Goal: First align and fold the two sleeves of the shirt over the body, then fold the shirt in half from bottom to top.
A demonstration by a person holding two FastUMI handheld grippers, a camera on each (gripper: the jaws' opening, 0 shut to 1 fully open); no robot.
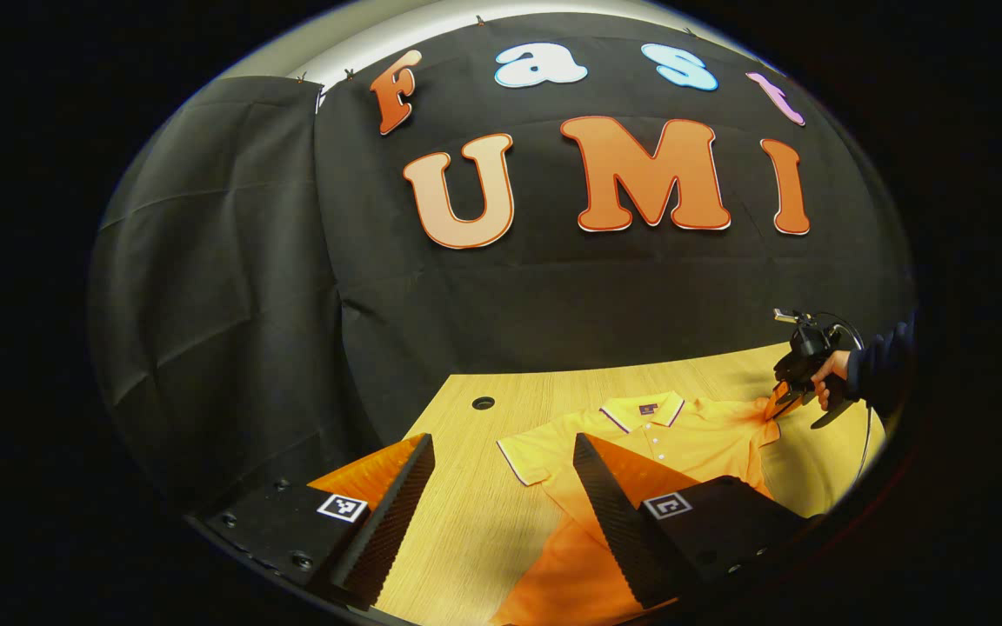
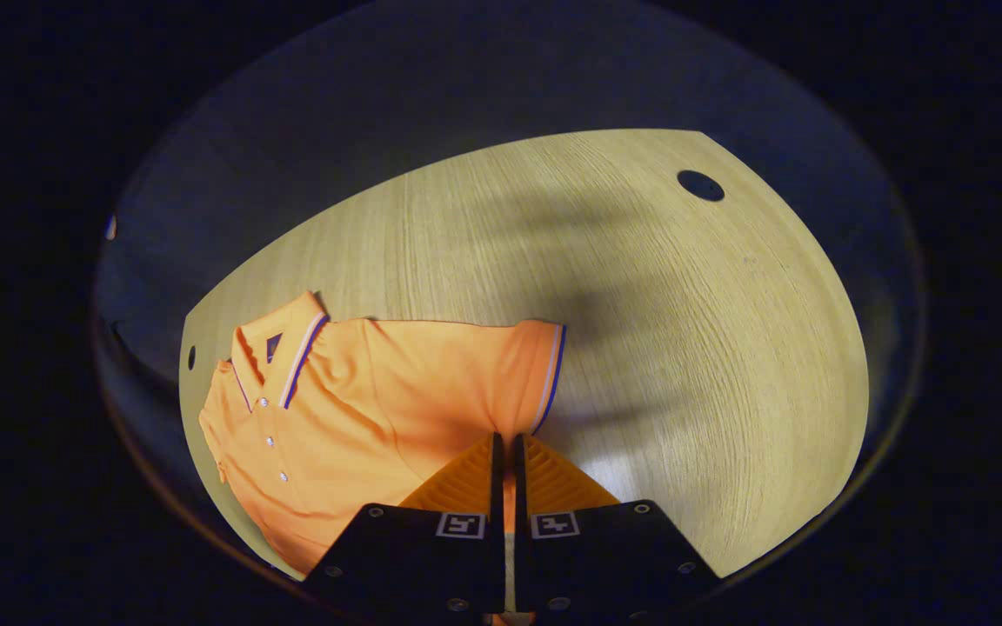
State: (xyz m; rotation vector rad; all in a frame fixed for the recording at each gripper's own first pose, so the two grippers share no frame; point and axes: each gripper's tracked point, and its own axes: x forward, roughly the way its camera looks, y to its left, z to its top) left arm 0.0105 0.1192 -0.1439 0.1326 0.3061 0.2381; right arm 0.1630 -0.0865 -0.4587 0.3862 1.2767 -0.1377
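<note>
**Two tools, one soft shirt to fold**

One sleeve [image 2: 529, 374] sits right at my right tool [image 2: 507, 452], whose fingers are pressed nearly together with fabric seemingly pinched between them. My left tool [image 1: 501, 474] is spread wide, hovering over the shirt's [image 1: 684, 439] other sleeve [image 1: 536, 456] at 12 o'clock. The shirt lies flat on the surface [image 2: 640, 287], collar [image 2: 279, 361] at 9 o'clock in the right gripper view. I judge it light, limp and drapey, likely to wrinkle if dragged; the sleeve hems give the best hold.
</note>
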